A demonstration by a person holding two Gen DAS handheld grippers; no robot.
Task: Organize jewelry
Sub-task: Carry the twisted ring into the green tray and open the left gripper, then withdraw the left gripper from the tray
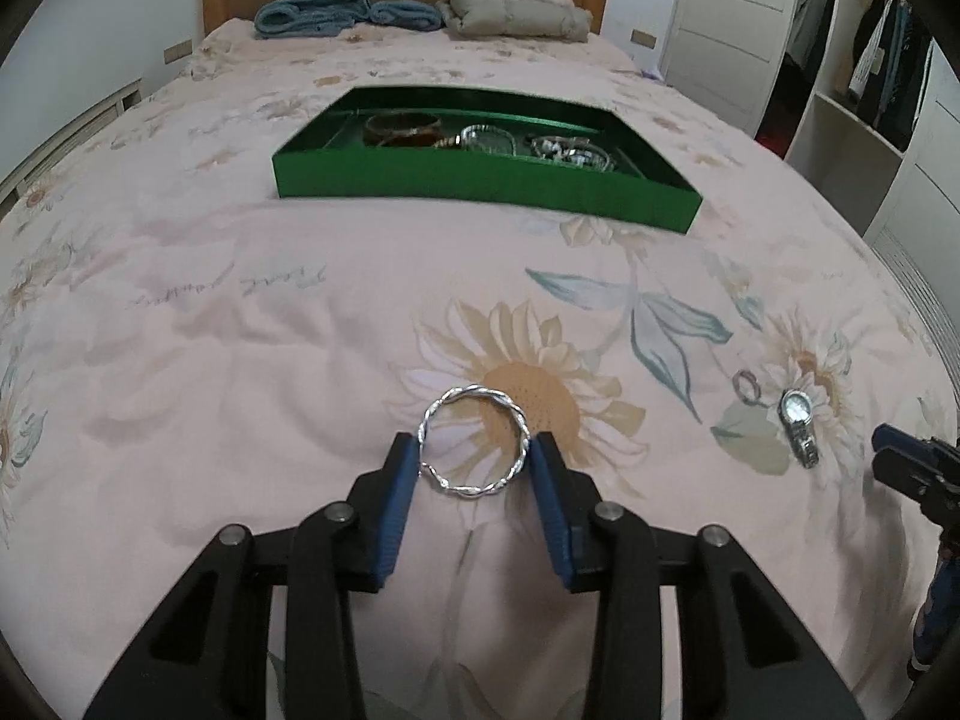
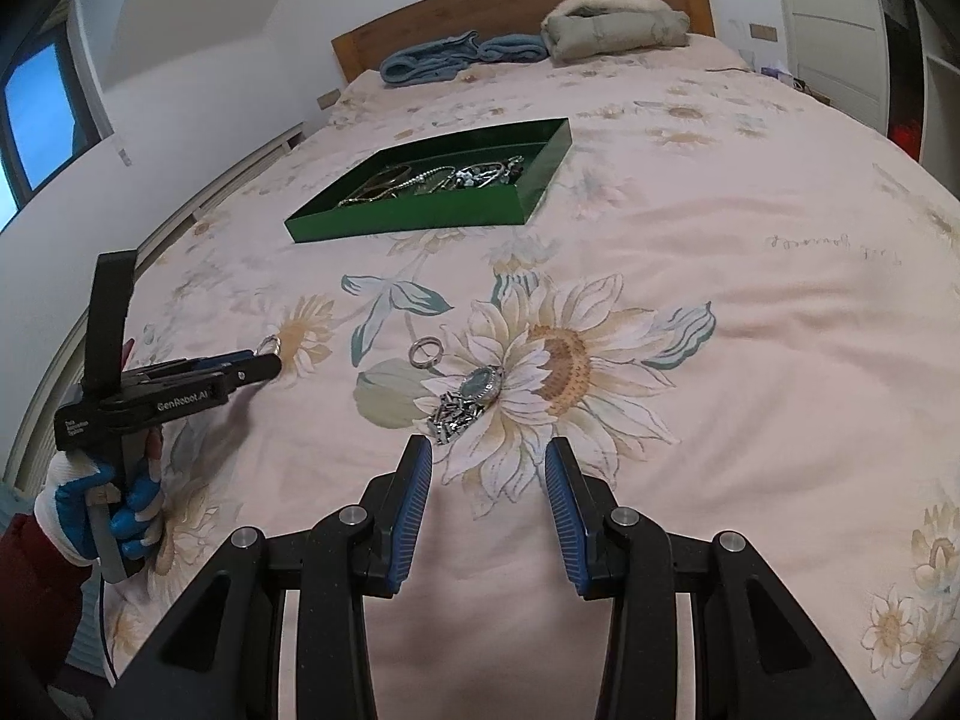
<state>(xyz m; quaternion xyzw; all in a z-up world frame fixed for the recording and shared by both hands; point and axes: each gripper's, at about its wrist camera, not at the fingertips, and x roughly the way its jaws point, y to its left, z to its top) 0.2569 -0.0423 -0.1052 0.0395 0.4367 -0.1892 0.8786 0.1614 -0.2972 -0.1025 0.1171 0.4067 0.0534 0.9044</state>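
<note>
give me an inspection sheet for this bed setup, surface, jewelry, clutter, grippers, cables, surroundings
Surface: floral bedspread, wrinkled.
Job's things: twisted silver bangle between the left gripper's fingers; small ring and wristwatch loose on the spread; green tray holding jewelry farther up the bed.
Clutter: blue towels and a beige bundle by the headboard.
Grippers: left gripper shut on the bangle; right gripper open, empty, short of the watch.
Cables: nothing seen.
Surroundings: wooden headboard, open wardrobe with hanging clothes.
</note>
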